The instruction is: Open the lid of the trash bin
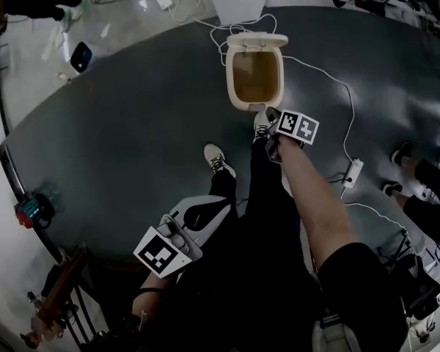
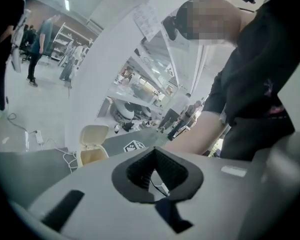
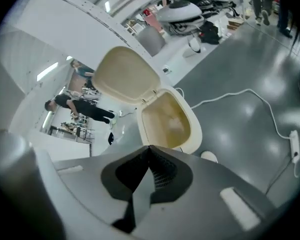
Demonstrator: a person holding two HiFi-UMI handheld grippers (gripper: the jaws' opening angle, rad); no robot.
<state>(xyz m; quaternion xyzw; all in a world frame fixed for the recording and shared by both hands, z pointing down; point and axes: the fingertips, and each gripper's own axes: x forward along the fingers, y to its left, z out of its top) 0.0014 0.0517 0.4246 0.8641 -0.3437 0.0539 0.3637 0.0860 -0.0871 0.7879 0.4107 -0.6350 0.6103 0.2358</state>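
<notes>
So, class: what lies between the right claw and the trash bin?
The toe of a pale shoe, just short of the trash bin; the right gripper view shows it ahead of the right claw.

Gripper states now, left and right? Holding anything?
Left gripper: closed, nothing held.
Right gripper: closed, nothing held.
</notes>
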